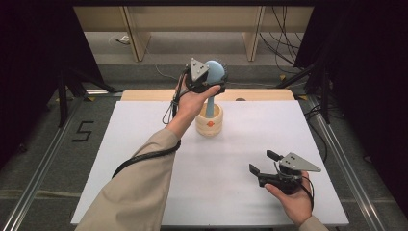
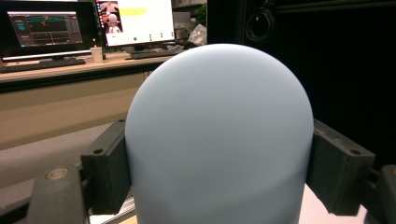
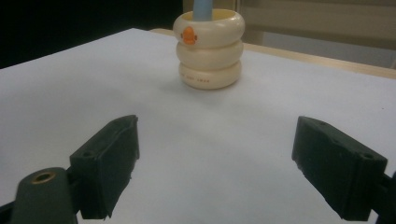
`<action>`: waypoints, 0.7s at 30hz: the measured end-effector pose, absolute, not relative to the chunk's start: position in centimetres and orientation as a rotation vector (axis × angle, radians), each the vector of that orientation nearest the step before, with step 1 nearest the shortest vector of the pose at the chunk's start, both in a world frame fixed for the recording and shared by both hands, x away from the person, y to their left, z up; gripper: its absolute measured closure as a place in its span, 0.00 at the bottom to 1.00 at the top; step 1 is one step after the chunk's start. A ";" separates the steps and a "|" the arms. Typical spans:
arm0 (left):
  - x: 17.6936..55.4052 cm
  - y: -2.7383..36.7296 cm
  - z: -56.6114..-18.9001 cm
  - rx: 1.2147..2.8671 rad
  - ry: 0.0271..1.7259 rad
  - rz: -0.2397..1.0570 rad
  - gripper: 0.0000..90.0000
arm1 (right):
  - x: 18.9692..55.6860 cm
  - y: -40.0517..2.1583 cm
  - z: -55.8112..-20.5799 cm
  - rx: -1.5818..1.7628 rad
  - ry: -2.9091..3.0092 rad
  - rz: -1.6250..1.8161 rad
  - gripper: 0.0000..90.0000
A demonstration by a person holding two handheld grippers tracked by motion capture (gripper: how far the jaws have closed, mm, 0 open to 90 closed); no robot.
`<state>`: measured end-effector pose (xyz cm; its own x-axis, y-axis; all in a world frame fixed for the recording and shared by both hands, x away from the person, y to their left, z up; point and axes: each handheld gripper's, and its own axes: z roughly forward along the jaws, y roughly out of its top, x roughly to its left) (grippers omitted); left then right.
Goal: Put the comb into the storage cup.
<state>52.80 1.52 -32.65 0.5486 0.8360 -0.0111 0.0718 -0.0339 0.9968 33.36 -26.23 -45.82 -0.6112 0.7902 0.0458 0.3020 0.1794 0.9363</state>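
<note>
A black figure "5" (image 1: 83,131) is marked on the grey floor, just left of the white table (image 1: 144,144). The cream ringed holder (image 3: 210,46), which stands on that table, carries an orange round emblem (image 3: 188,35) on its top ring and a line of small dark print (image 3: 201,80) on its bottom ring, too small to read. The monitors' (image 2: 88,23) screen text is too blurred to read.

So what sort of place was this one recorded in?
Probably a lab recording station: a white table fenced by black curtains, loose cables on the floor, and computer monitors on a desk behind.
</note>
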 end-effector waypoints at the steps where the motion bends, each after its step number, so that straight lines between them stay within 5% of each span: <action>1: 52.8 1.5 -32.7 1.496 0.817 0.740 0.22 | 33.4 -26.2 -45.8 1.025 2.007 1.429 0.18; 21: 53.0 1.4 -33.3 1.502 0.818 0.737 0.22 | 33.4 -26.3 -45.8 1.023 2.006 1.429 0.18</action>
